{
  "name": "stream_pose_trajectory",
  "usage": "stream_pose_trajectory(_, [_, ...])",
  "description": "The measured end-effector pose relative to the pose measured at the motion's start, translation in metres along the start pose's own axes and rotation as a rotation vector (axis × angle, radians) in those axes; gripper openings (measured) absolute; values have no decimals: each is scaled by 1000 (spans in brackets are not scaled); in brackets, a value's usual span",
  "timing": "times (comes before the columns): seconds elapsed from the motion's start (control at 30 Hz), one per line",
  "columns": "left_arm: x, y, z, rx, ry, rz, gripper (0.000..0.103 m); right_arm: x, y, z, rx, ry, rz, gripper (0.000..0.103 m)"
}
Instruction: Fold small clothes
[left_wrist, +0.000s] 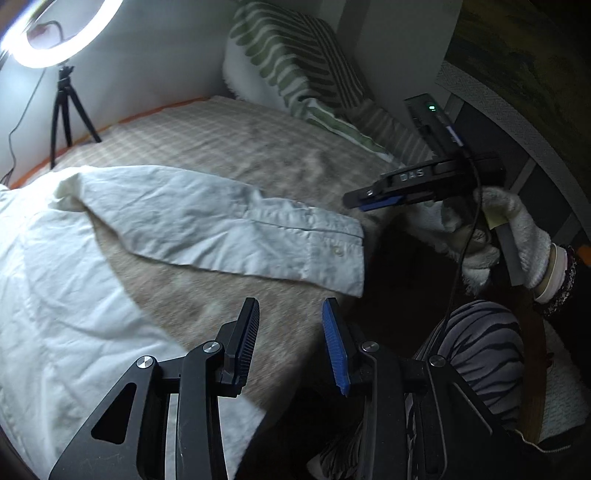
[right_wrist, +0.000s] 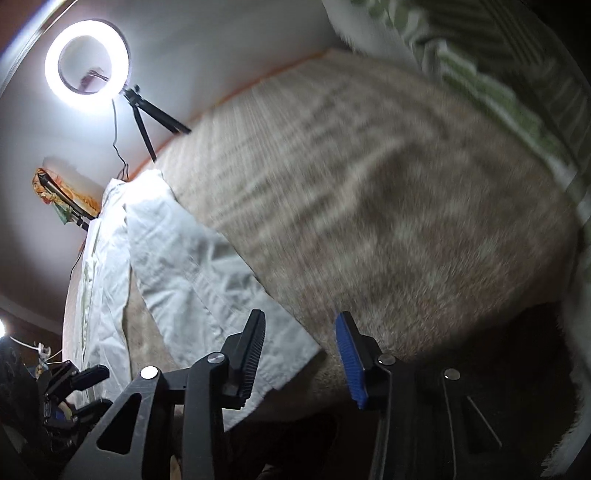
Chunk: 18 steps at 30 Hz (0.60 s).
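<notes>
A white shirt (left_wrist: 55, 295) lies spread on the bed, one long sleeve (left_wrist: 221, 221) stretched to the right with its buttoned cuff (left_wrist: 336, 254) at the end. My left gripper (left_wrist: 291, 306) hovers open over bare blanket just in front of that sleeve, nothing between its fingers. In the left wrist view the right gripper (left_wrist: 369, 197) hangs just right of the cuff, held by a gloved hand (left_wrist: 517, 229). In the right wrist view the right gripper (right_wrist: 301, 317) stands open over the sleeve (right_wrist: 192, 266) end, its black finger (right_wrist: 255, 343) above the cloth, the blue finger (right_wrist: 349, 354) over blanket.
The bed carries a beige checked blanket (left_wrist: 221, 133). A green striped pillow (left_wrist: 295, 62) leans at the far wall. A ring light (left_wrist: 55, 33) on a black tripod (left_wrist: 64, 110) stands at the far left. A person's knee in striped trousers (left_wrist: 484, 339) is at the lower right.
</notes>
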<state>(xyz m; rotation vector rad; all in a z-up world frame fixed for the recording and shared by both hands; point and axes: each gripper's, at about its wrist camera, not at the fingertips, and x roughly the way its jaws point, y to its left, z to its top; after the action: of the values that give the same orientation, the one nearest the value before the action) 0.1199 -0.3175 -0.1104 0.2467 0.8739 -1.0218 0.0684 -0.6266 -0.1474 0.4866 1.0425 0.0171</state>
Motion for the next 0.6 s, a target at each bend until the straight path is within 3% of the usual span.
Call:
stream_pose_trajectory(0.23, [21,-22,0,42,16,-13,34,14,-4,-2,11,48,33,39])
stream_pose_trajectory(0.4, [28,-29,1,36,17,-24,34,18,5,-6,28,73,68,10])
stream_pose_trajectory(0.6, [32,-35,2,11,-18,-18,40,1,32,-13,18,42,142,4])
